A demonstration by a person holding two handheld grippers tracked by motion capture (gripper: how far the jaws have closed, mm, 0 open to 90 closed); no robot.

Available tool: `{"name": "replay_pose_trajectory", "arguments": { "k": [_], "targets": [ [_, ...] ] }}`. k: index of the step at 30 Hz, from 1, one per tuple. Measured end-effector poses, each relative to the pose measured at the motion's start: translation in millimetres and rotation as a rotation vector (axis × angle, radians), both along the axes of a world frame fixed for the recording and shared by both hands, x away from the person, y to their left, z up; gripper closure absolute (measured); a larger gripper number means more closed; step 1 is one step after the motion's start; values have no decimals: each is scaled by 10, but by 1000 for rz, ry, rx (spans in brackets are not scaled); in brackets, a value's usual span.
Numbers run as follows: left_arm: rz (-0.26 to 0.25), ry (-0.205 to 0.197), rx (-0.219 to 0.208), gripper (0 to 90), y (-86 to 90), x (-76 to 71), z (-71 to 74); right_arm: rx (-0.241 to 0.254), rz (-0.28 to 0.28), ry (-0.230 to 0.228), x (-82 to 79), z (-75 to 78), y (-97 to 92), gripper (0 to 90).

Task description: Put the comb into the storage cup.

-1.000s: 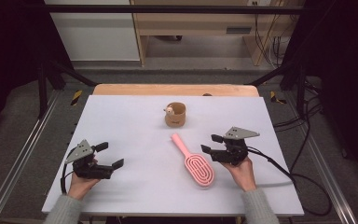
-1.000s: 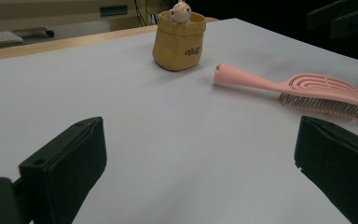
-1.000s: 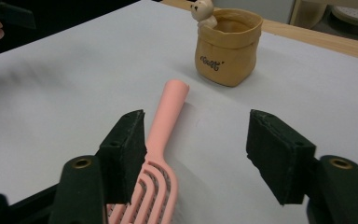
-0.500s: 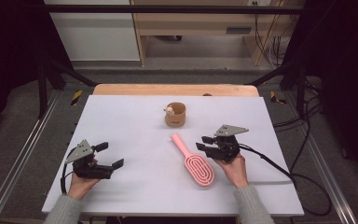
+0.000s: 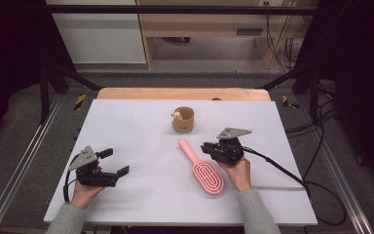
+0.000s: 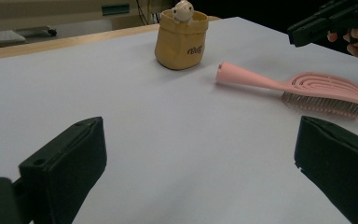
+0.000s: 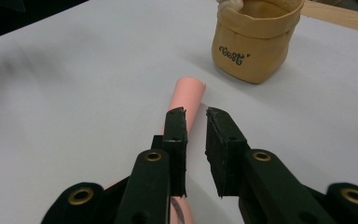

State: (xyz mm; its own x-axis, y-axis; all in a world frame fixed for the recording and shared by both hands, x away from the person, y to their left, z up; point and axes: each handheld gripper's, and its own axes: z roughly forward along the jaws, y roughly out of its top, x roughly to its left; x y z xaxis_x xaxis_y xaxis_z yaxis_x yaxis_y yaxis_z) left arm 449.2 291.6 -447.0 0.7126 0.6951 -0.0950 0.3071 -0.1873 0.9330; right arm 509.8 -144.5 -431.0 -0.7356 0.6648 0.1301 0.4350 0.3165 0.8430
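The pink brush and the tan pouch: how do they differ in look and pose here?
The pink brush lies flat, long and slender, bristles down; the tan pouch stands upright, short and round. The brush is slotted plastic; the pouch looks like soft fabric with a rolled rim, dark lettering and a small pale figure at its edge. The right gripper hovers over the brush handle; the pouch stands apart, untouched. Both rest on the white table.

Brush (image 7: 185, 100) head behind jaws

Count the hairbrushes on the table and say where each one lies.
1. The pink hairbrush lies flat right of the table's centre, handle toward the tan pouch, beside the right gripper. Nothing seems hidden.
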Motion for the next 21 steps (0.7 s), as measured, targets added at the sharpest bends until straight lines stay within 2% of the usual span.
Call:
{"name": "replay_pose_trajectory", "arguments": {
  "k": [7, 13, 16, 18, 21],
  "targets": [
    [3, 3, 3, 23, -3, 5, -4, -7, -6, 23, 56, -1, -6, 894],
    [3, 3, 3, 23, -4, 6, -6, -31, -11, 36, 88, -2, 24, 900],
    [2, 3, 5, 23, -6, 6, -7, -65, 3, 18, 94, 9, 110, 900],
    [2, 3, 5, 23, -6, 5, -7, -63, 7, 17, 98, 10, 134, 900],
    [2, 4, 4, 23, -5, 6, -7, -91, 13, 13, 129, 15, 228, 900]
  ]
}}
